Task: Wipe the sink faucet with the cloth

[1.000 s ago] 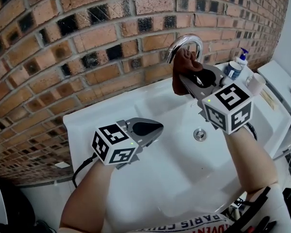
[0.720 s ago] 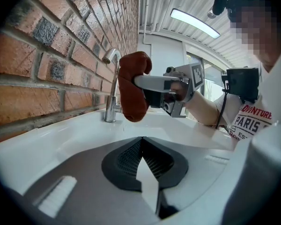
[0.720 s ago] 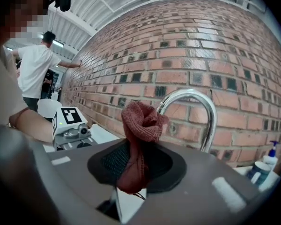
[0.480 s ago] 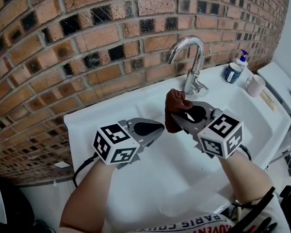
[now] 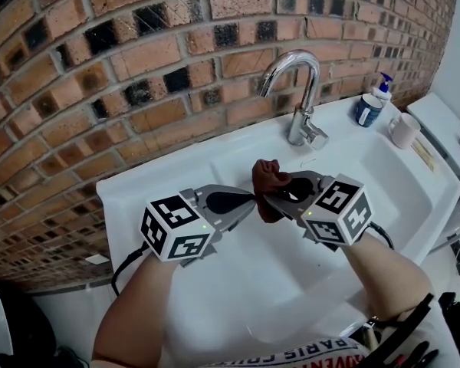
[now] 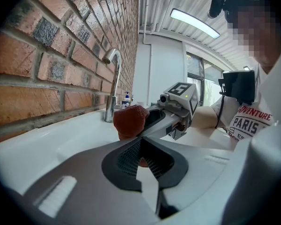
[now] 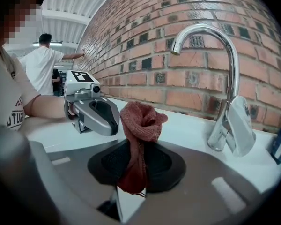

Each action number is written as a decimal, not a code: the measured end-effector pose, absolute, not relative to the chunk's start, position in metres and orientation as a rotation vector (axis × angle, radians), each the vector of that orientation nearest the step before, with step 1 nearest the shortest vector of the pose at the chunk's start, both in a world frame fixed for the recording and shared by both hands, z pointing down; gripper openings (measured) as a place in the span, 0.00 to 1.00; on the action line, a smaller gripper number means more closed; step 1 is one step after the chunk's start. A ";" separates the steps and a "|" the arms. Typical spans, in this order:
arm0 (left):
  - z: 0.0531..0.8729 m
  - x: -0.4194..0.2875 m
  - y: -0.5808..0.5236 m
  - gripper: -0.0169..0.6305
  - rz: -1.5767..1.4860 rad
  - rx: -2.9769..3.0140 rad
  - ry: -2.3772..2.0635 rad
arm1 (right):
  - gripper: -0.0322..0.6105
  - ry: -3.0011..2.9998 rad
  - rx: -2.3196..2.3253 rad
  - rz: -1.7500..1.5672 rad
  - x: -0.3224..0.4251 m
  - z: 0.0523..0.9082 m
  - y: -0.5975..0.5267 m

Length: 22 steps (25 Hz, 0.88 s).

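Over the white sink (image 5: pixel 291 267), at about 8 o'clock from the middle of the head view, the left gripper (image 5: pixel 248 204) points toward 3 o'clock. Its own view shows its jaws together with nothing clamped. The small red patch seen through the notch between the pads looks like the cloth lying beyond them, not something in its grip.

The tip of that gripper is just beside the cloth (image 5: pixel 266 181), a rust-brown knitted wad near the centre of the view. I cannot tell whether the two touch.

The right gripper (image 5: pixel 274 199) comes in from 4 o'clock and is clamped on the cloth. In the right gripper view the fabric (image 7: pixel 143 121) stands pinched between the dark pads, bunched above them with a tail hanging below.

The chrome faucet (image 5: pixel 311 98) rises at 1 o'clock from the cloth, against the brick wall (image 5: pixel 100 67). It is well apart from both grippers and nothing is on it. Farther round at 2 o'clock, on the sink's back ledge, stand a soap bottle (image 5: pixel 382 89), a blue cup (image 5: pixel 366 111) and a pale mug (image 5: pixel 403 131).

As for progress, the cloth is securely in the right gripper, so that step is done. It is held over the basin, off the spout, so no wiping contact is being made. The metal is shiny, but the pictures cannot settle whether it has been wiped. If it has not, the cloth has yet to go up to 1 o'clock and along the curved neck and base. With the two tips this close, a hand-over to the left looks equally possible.
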State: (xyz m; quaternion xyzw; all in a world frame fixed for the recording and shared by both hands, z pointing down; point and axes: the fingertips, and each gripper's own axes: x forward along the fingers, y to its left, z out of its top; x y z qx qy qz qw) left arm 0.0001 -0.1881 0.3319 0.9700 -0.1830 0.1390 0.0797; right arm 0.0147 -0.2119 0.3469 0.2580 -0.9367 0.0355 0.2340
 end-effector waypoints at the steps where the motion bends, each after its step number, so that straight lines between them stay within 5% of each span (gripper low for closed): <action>1: 0.332 0.000 -0.188 0.03 0.416 2.902 -0.548 | 0.18 -2.571 0.702 0.101 0.014 0.348 -0.211; 22: 0.331 0.000 -0.189 0.03 0.410 2.902 -0.556 | 0.18 -2.582 0.661 0.091 0.011 0.349 -0.208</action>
